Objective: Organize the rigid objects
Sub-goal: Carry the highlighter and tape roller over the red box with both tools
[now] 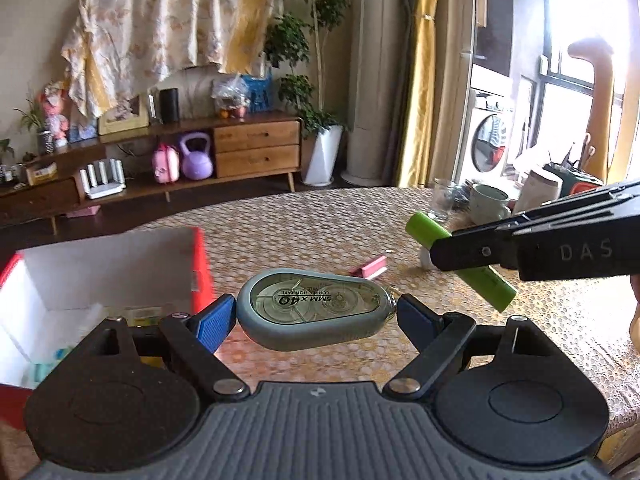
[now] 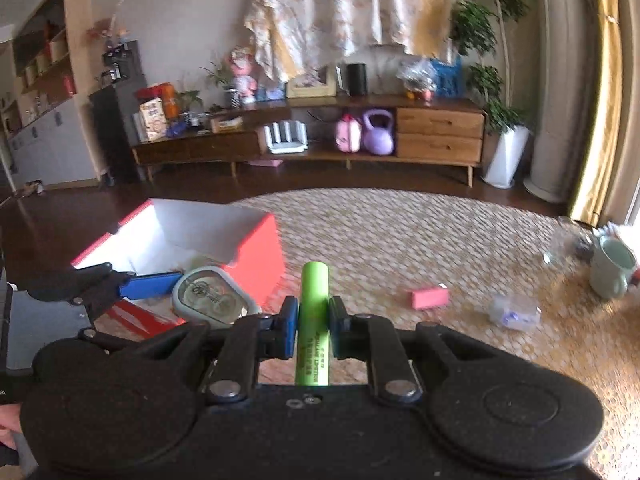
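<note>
Both loads aloft, box to the left.
Left hand-held gripper (image 1: 316, 316) pinches correction tape (image 1: 314, 308) lengthwise; red box (image 1: 200, 264) just left, nearer it. Right hand-held gripper (image 2: 314, 326) clamps green battery (image 2: 314, 320) pointing forward.

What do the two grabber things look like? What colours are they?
The left gripper has black jointed arms, blue ridged fingertip pads, round black caps and a grey ribbed body. The right gripper looks alike but with a plain black body; seen from the left camera, its side carries pale letters "DAS".
</note>
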A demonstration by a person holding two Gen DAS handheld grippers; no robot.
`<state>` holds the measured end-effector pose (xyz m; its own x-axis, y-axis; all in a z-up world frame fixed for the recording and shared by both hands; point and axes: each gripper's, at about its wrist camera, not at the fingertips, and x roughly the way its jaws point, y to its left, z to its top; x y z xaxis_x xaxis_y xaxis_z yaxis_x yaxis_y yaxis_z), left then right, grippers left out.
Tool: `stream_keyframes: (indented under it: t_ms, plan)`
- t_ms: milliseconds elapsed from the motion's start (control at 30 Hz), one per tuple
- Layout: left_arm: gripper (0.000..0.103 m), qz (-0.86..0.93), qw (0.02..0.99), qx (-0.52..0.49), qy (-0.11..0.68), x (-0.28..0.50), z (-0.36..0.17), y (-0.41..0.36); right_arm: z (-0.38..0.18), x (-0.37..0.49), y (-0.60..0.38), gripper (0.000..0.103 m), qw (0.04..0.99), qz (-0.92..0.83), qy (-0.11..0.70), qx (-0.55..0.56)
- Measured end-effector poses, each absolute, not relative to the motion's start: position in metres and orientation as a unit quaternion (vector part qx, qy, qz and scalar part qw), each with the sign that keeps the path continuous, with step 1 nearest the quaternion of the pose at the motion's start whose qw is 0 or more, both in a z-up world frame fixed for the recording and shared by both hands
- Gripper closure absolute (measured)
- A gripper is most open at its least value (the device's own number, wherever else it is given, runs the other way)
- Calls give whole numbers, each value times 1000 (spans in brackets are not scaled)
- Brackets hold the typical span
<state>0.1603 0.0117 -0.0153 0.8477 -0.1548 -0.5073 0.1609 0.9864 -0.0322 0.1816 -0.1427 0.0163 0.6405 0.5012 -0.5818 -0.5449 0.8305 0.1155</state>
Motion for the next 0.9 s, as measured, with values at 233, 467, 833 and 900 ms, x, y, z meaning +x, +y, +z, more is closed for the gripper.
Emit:
stream_keyframes:
  t_ms: [233,467,833,900]
  plan:
    - [15,-41,966,5,255,143,-2,56,26,174,-103,87,900,317,295,-49]
    - [15,1,968,1,251,135,6,107,28,173,-59,87,891,341,294,-67]
    - [15,52,965,14,258,148,6,182,11,190,-2,87,880,356,299,-97]
    - [15,60,963,17,262,153,3,193,5,195,6,87,879,356,302,-100]
